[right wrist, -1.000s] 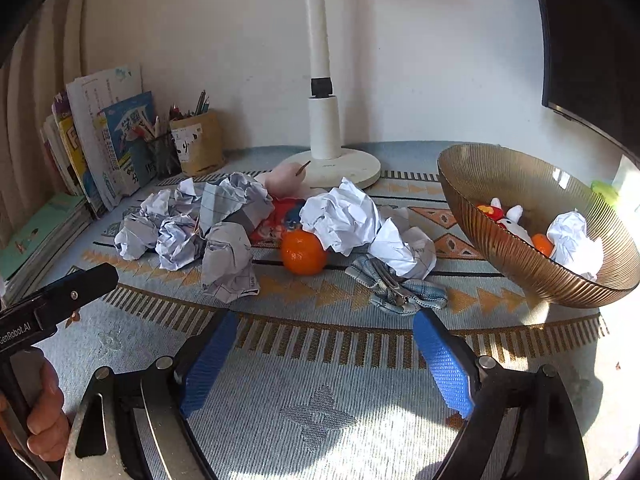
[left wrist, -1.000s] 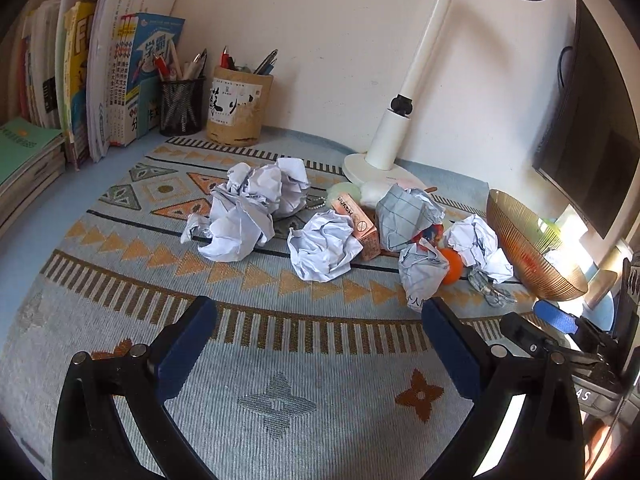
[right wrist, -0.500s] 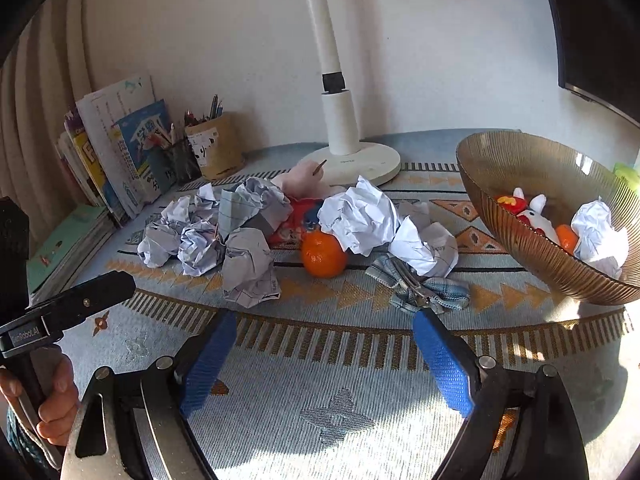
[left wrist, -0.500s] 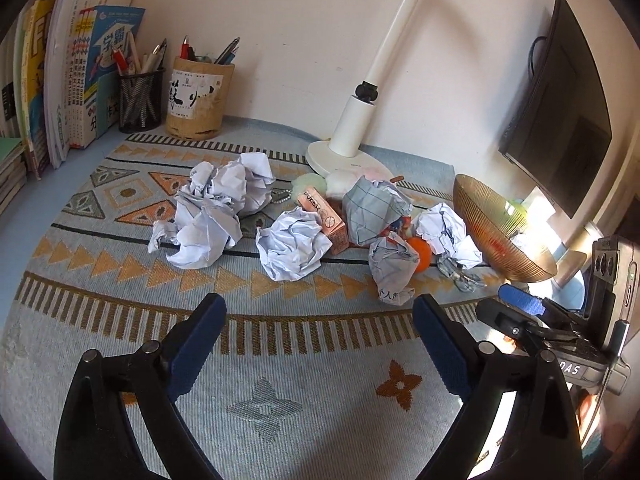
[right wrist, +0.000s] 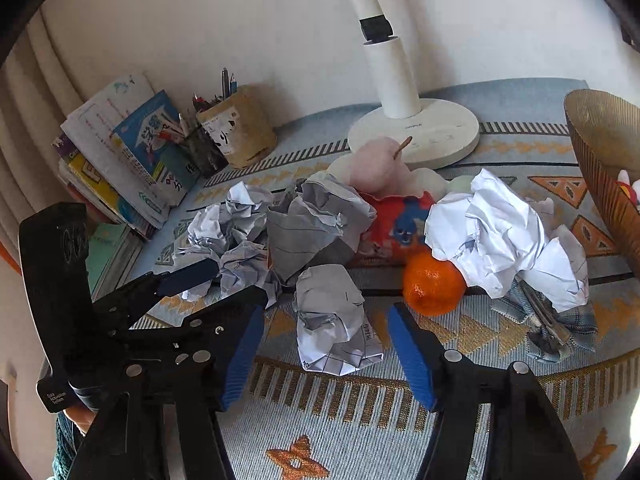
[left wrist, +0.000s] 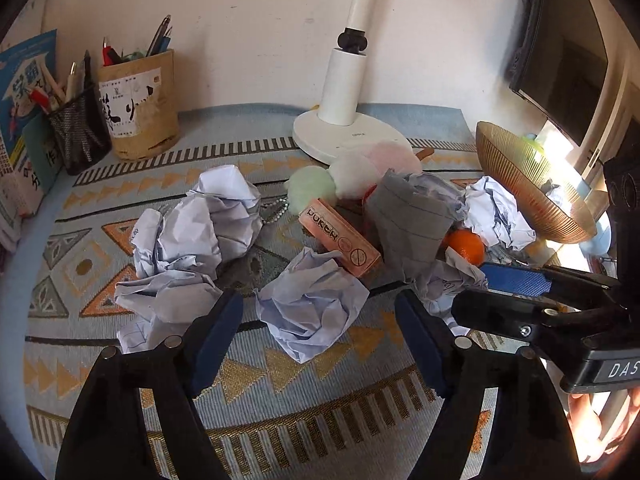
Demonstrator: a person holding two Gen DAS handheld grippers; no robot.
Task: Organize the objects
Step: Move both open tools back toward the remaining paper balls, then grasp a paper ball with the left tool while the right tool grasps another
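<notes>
Both claws have just been closing, each straddling a crumpled paper ball on the table's patterned cloth (left wrist: pixel 280 412). The left claw (left wrist: pixel 318 332) is half-narrowed around the bluish wad (left wrist: pixel 314 310), pads not yet touching. The right claw (right wrist: pixel 324 344) brackets a grey-white wad (right wrist: pixel 334 316), which runs lengthwise straight ahead, just left of the orange (right wrist: pixel 432 286).

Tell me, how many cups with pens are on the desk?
2. A black mesh cup stands at the back left beside the books. A tan cup stands right next to it, on the side nearer the lamp. None seems hidden.
</notes>
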